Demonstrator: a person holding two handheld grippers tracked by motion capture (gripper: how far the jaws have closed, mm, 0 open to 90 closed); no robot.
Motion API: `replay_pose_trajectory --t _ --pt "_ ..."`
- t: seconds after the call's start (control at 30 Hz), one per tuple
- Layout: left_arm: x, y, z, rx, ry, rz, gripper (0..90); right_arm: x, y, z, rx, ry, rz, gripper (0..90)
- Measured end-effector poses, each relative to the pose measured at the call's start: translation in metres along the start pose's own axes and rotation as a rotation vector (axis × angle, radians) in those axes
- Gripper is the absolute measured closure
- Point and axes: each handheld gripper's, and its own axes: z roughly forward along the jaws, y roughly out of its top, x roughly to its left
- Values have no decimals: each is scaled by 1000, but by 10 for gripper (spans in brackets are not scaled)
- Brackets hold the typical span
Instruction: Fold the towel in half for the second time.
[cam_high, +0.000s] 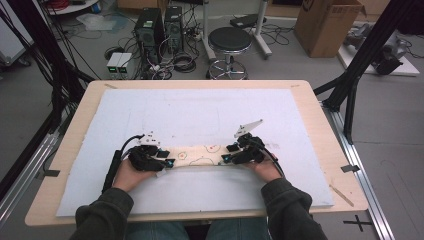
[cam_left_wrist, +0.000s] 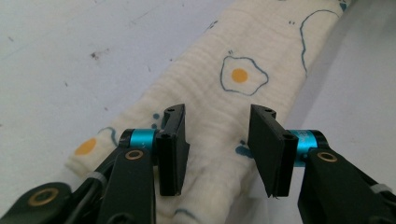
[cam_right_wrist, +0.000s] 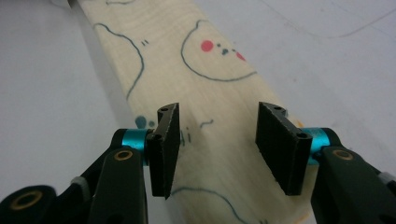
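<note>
Over the folded cloth (cam_high: 200, 155) (no legible writing), left gripper (cam_left_wrist: 217, 149) and right gripper (cam_right_wrist: 218, 149), both gaping.

A folded cloth (cam_high: 200, 155) lies on the mat (cam_high: 200, 107) near the table's (cam_high: 320, 125) front edge, a gripper at each end.

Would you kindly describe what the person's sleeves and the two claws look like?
Both sleeves are dark olive green. The left claw and right claw are black, with flat ribbed pads, blue metal collars and brass-coloured pivots. A black cable trails from the left claw; each carries a grey three-cornered plate.
</note>
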Motion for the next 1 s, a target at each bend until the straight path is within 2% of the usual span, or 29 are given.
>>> replay_pose_trajectory --t 0.23,0.3,0.37,0.43,0.6,0.67,1.0 --pt "4 -7 -9 -11 -11 -7 524 -3 -10 -10 -1 -36 -23 477" --pt "6 -8 -14 -48 -21 -21 512 -4 -13 -13 -10 -35 -31 470" --pt "10 -7 -21 -95 -15 -40 513 -4 -14 -14 -10 -36 -24 468" --pt "13 -6 -24 -112 -5 -53 513 -4 -14 -13 -8 -36 -37 462" --pt "17 -9 -22 -60 11 -48 515 -1 -15 -12 -5 -50 -53 442" --pt "16 -11 -20 -36 17 -34 511 -1 -16 -11 -9 -50 -52 438" --pt "13 -15 -17 -19 31 5 501 1 -21 -10 -32 -58 -73 420"
